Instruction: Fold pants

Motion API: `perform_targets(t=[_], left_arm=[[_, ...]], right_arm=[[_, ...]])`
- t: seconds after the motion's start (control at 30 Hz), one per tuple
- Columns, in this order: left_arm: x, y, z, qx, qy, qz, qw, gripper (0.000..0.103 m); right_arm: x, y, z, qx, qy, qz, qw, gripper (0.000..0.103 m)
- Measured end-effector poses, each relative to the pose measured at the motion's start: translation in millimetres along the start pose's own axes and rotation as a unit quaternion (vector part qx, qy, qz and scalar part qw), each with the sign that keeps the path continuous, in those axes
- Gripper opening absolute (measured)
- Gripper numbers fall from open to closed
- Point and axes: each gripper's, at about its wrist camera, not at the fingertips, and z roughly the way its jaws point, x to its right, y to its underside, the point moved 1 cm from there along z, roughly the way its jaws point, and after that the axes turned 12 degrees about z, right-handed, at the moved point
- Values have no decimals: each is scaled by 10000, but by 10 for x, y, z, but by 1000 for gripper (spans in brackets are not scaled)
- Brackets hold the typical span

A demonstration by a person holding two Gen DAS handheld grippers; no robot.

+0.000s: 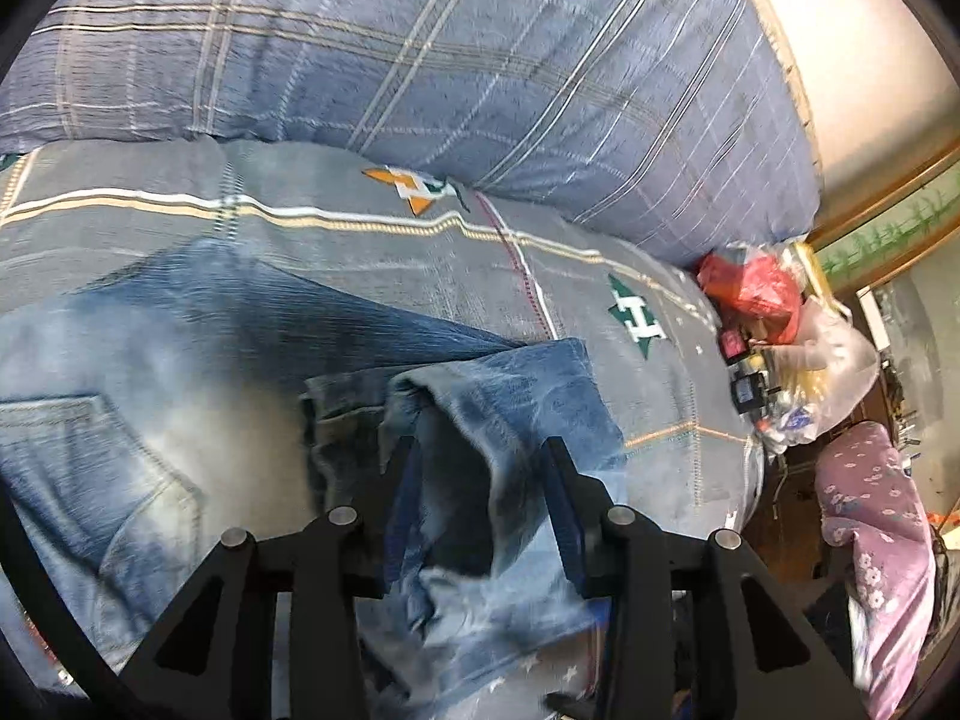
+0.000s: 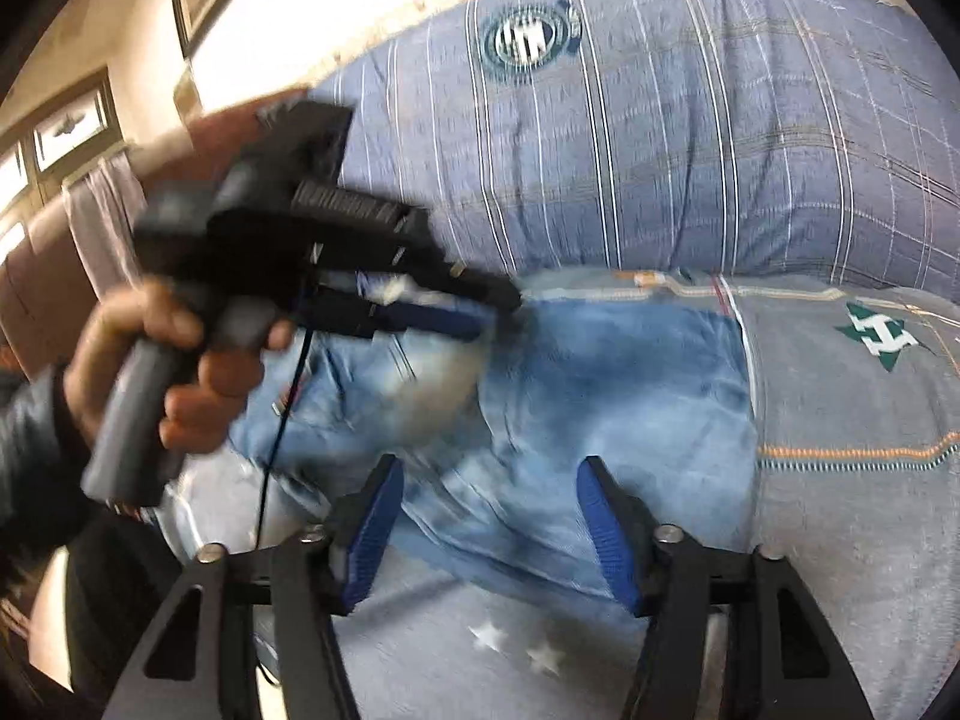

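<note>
Faded blue jeans [image 1: 180, 360] lie folded on a grey bed cover [image 1: 660, 360], a back pocket at the left. My left gripper [image 1: 483, 450] hovers over the leg end [image 1: 510, 396], which bunches up between its blue pads; the pads stand apart and do not squeeze the denim. In the right wrist view the jeans [image 2: 630, 384] spread across the middle. My right gripper [image 2: 489, 474] stands open just above their near edge, with nothing gripped. A hand [image 2: 180, 372] holds the left gripper [image 2: 492, 312] at the left, with its tips down at the denim.
A big blue checked duvet [image 1: 480, 60] is heaped along the back of the bed [image 2: 870, 510]. Plastic bags [image 1: 798, 348] with red and other items sit past the bed's right edge. Purple flowered cloth [image 1: 876, 510] lies below them. A window [image 2: 54, 144] is at the far left.
</note>
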Motion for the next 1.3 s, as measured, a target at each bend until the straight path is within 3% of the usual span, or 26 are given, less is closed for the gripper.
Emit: perform_targets(t=[0.07, 0.17, 0.27, 0.3, 0.37, 0.4, 0.43, 0.57, 0.73, 0.87, 0.97, 1.03, 1.13, 1.17, 1.2, 1.23, 1.27, 1.3], left_arm=[[-14, -45, 97, -72, -43, -78, 9999, 42], [-81, -90, 237, -163, -159, -211, 9995, 40], [-166, -101, 363, -323, -409, -176, 9985, 14], [-196, -97, 392, -360, -466, -170, 9981, 9], [-252, -88, 407, -334, -421, -233, 9983, 8], [-266, -87, 388, -277, -389, -276, 9985, 7], [-273, -87, 355, -206, -383, -293, 9986, 7], [-238, -139, 149, 50, -290, -257, 9992, 7], [-291, -193, -94, 246, -409, -245, 9986, 7], [-503, -98, 142, -104, -702, -358, 9968, 7], [-557, -65, 215, 63, -695, -258, 9972, 6], [-517, -82, 212, 52, -788, -118, 9968, 7], [-476, -103, 135, 46, -736, -13, 9973, 8], [-476, -94, 48, 142, -636, -72, 9978, 15], [-471, -84, -22, 229, -603, -95, 9979, 27], [-462, -67, -117, 350, -638, -95, 9973, 32], [-448, -51, -204, 469, -697, -70, 9964, 39], [-433, -25, -273, 551, -705, -34, 9960, 39]], right_arm=[[-32, 61, 70, -186, 21, -163, 9997, 39], [-48, 104, 236, -379, 105, -434, 9983, 39], [-98, 146, 447, -589, 231, -582, 9963, 39], [-92, 168, 537, -639, 371, -687, 9949, 37], [-101, 177, 602, -592, 459, -814, 9939, 31], [-116, 172, 604, -596, 501, -848, 9933, 16], [-137, 162, 588, -597, 475, -877, 9932, 12], [-241, 150, 452, -452, 439, -1043, 9926, 10], [-389, 84, 187, -221, 72, -1015, 9946, 10], [-452, 120, 339, -397, -37, -977, 9944, 10], [-382, 336, 583, -695, 54, -910, 9934, 10], [-308, 404, 600, -498, -69, -735, 9960, 11], [-273, 367, 581, -512, -156, -552, 9970, 15], [-286, 351, 561, -519, -128, -581, 9969, 18], [-293, 337, 529, -507, -101, -591, 9969, 27], [-293, 318, 466, -459, -120, -538, 9974, 34], [-299, 308, 394, -416, -176, -477, 9978, 57], [-300, 297, 280, -313, -270, -394, 9984, 71]])
